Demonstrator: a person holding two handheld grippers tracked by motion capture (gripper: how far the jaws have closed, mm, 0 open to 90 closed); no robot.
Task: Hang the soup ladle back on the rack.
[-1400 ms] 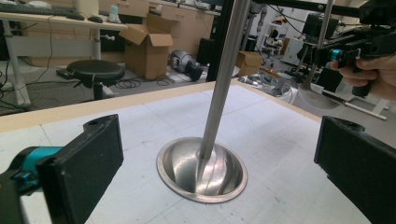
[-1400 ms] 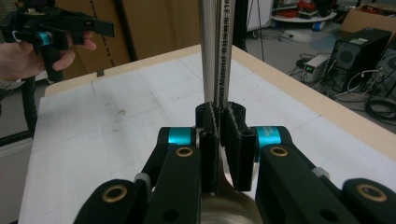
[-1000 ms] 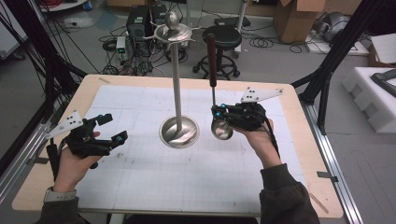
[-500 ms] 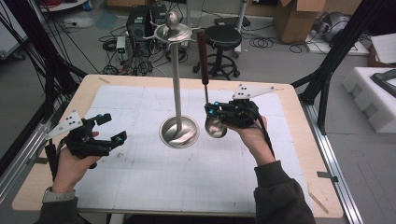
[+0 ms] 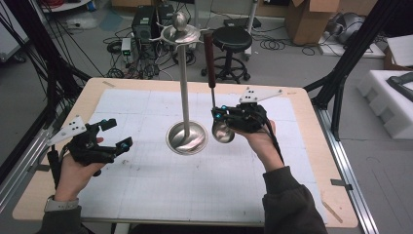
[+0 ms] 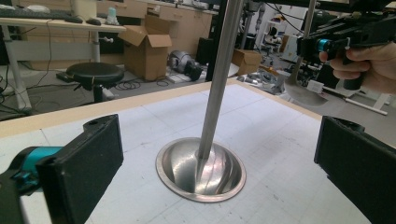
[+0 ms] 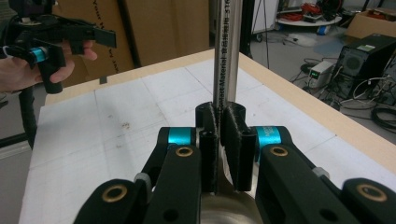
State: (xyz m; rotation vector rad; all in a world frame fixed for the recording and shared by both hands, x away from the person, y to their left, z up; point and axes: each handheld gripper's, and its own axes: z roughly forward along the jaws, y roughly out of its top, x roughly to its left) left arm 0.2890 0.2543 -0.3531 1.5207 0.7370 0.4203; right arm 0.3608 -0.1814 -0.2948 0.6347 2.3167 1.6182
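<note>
Our right claw (image 5: 220, 117) grips a ladle (image 5: 221, 130) upright, bowl low, dark handle up, just beside the stand (image 5: 186, 136) at mid-counter (image 5: 302, 161). Our left claw (image 5: 113, 134) hovers well apart at the left, jaws spread, holding nothing.

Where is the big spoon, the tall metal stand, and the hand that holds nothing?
ladle (image 5: 222, 131), high view, on its round bowl.
stand (image 6: 201, 170), left gripper view, on its dished base.
left gripper (image 5: 113, 135), high view, between its open fingers.
</note>
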